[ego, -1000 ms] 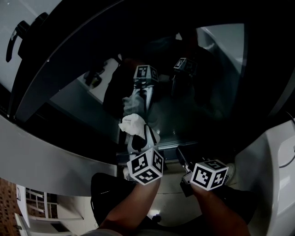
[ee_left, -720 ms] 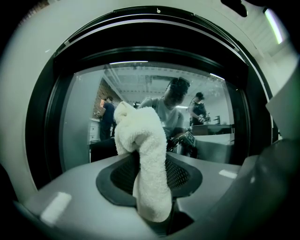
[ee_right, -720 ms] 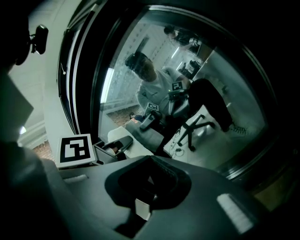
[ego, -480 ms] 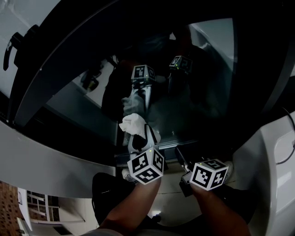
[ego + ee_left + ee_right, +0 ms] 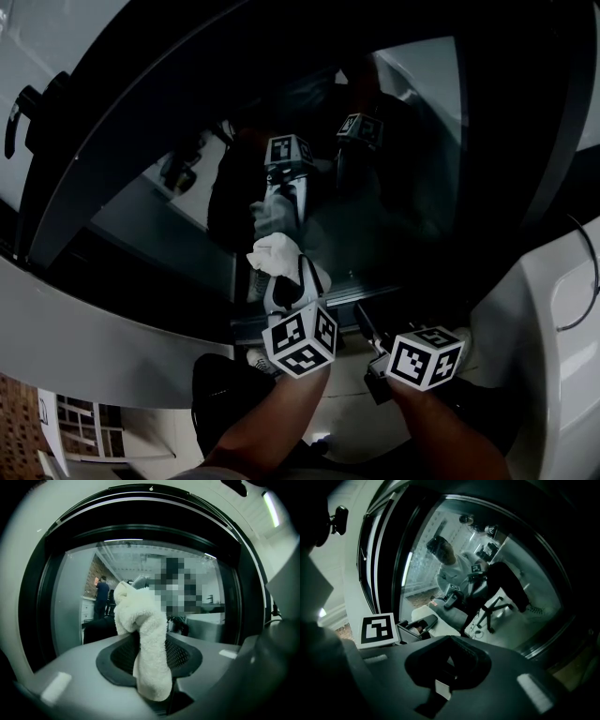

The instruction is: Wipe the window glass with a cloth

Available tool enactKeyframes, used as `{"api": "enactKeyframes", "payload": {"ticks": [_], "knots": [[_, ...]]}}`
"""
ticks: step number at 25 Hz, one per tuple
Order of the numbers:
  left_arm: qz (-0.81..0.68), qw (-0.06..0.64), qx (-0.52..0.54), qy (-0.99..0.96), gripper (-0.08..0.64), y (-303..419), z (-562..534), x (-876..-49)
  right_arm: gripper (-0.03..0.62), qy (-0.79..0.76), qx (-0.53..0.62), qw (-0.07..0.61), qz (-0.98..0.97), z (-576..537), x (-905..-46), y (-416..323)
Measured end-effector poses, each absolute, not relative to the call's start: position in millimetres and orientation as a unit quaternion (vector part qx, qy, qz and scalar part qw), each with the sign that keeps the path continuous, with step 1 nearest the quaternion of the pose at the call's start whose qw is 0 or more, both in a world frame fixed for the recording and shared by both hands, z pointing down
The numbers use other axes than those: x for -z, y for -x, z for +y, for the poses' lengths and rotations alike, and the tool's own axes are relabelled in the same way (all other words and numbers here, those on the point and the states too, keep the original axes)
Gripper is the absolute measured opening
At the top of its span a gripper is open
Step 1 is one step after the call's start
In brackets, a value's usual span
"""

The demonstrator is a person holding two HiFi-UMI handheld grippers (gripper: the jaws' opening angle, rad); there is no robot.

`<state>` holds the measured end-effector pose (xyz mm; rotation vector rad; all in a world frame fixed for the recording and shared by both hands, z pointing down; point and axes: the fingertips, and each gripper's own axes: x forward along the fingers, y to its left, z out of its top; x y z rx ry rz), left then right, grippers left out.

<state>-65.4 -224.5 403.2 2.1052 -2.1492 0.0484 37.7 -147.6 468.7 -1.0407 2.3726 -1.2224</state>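
A white cloth (image 5: 278, 253) is bunched in my left gripper (image 5: 284, 277), which is shut on it and holds it against the dark window glass (image 5: 403, 178). In the left gripper view the cloth (image 5: 145, 634) rises from between the jaws and folds over in front of the glass (image 5: 70, 606). My right gripper (image 5: 364, 321) hovers just right of the left one, near the window's lower edge, shut with nothing in it. The right gripper view shows its dark jaws closed (image 5: 447, 667) before the glass (image 5: 529, 569), with the left gripper's marker cube (image 5: 378, 629) beside them.
A black window frame (image 5: 112, 159) curves across the upper left, with a door handle (image 5: 17, 117) beyond it. A pale door panel (image 5: 94, 347) runs below and white bodywork (image 5: 553, 328) stands at the right. The glass mirrors both grippers and a person. A black chair (image 5: 220, 394) sits below.
The left gripper and cloth have edged slightly right along the glass. The right gripper has barely moved. The head view has drifted, shifting the frame and handle leftwards.
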Motion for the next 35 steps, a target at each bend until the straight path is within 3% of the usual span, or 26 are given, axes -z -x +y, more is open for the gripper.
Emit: {"api": "enactKeyframes", "payload": {"ticks": [35], "knots": [[-0.68,0.071,-0.031,-0.729,0.138,27,-231,-406,0.0,0.382,0.421,0.143,0.81,-146,-470,-70]]}}
